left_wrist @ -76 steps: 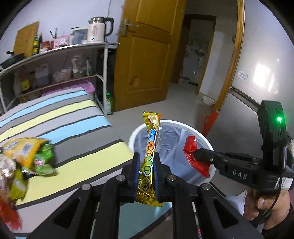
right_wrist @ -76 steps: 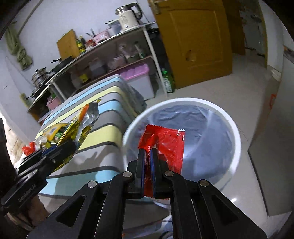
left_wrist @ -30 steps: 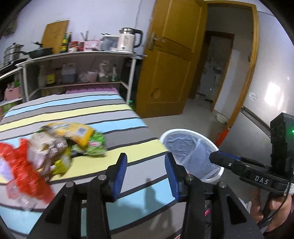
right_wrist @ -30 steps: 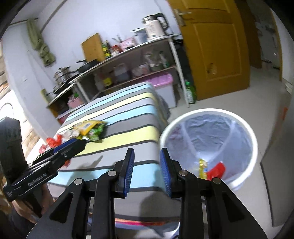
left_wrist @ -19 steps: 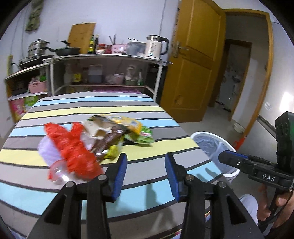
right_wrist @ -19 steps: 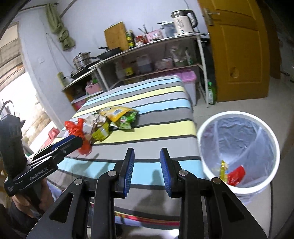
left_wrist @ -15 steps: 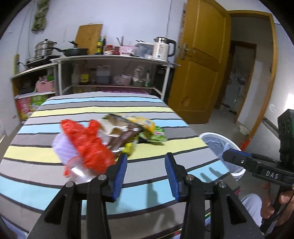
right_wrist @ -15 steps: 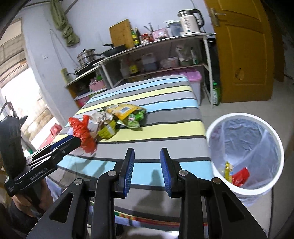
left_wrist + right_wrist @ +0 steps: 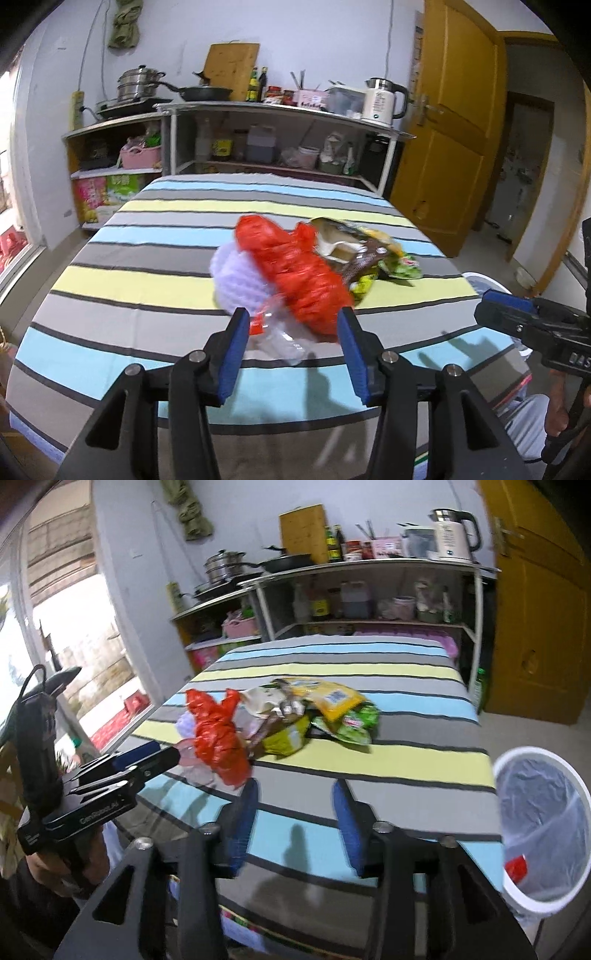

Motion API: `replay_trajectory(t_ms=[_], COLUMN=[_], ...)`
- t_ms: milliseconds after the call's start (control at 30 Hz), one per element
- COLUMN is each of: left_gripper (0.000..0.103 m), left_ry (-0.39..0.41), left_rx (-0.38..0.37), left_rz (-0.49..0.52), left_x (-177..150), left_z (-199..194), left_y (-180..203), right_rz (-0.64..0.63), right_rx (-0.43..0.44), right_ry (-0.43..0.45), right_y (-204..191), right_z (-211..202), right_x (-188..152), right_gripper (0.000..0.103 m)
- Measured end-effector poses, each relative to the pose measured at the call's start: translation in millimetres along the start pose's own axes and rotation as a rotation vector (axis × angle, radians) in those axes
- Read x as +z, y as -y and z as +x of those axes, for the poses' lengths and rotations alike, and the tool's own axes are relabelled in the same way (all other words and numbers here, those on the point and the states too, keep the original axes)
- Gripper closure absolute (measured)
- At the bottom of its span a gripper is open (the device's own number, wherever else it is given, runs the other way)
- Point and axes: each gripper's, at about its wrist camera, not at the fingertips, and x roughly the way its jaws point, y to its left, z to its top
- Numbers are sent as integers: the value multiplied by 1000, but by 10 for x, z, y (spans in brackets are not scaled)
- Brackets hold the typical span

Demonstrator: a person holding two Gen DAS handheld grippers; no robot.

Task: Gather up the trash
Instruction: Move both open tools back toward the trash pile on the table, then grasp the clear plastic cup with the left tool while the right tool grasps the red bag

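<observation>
At the far left of the right wrist view we saw the left gripper (image 9: 162, 755), held in a hand (image 9: 55, 871) and reaching in toward the pile; its jaws were opening and gripped nothing, though a clear plastic wrapper (image 9: 280, 338) lay on the cloth in the gap between its blue pads (image 9: 234, 354) as seen from the left wrist view. Just beyond its tips we found the trash heaped on the striped tablecloth (image 9: 388, 760): a crumpled red plastic bag (image 9: 218, 742) at the left of the heap, touching a pale lilac bag (image 9: 236, 275); then brown and yellow snack wrappers (image 9: 332, 698); and a green packet (image 9: 351, 722) at the right end. Our right gripper (image 9: 295, 823) hung over the near edge of the table, well short of the pile, its jaws opening with only cloth behind them. At the far right, on the floor just beside the table, stood the white bin (image 9: 539, 834) with a clear liner, and a red wrapper (image 9: 517, 867) lay inside it.
</observation>
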Motion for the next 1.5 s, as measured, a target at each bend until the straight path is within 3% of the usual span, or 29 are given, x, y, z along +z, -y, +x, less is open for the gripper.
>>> replay_trajectory(t_ms=[333, 700, 800, 967, 1000, 1033, 1500], left_gripper=[51, 56, 65, 73, 90, 95, 98], left_ry=[-96, -100, -87, -67, -62, -52, -1], left_rx=[-7, -34, -38, -53, -55, -54, -49], left_rz=[-50, -80, -74, -60, -59, -54, -52], left_x=[-53, -27, -3, 22, 26, 31, 80], left_z=[345, 381, 358, 294, 280, 246, 17], left_y=[-145, -195, -198, -223, -226, -232, -403], right_rz=[-36, -60, -65, -82, -83, -83, -166], right_rx=[27, 52, 61, 69, 71, 73, 87], right_ry=[-46, -59, -63, -70, -72, -75, -120], right_y=[-158, -229, -273, -330, -337, -344, -542], right_z=[290, 413, 446, 501, 513, 529, 874], right_x=[79, 128, 135, 146, 146, 153, 236], right_gripper=[55, 55, 55, 55, 55, 55, 55])
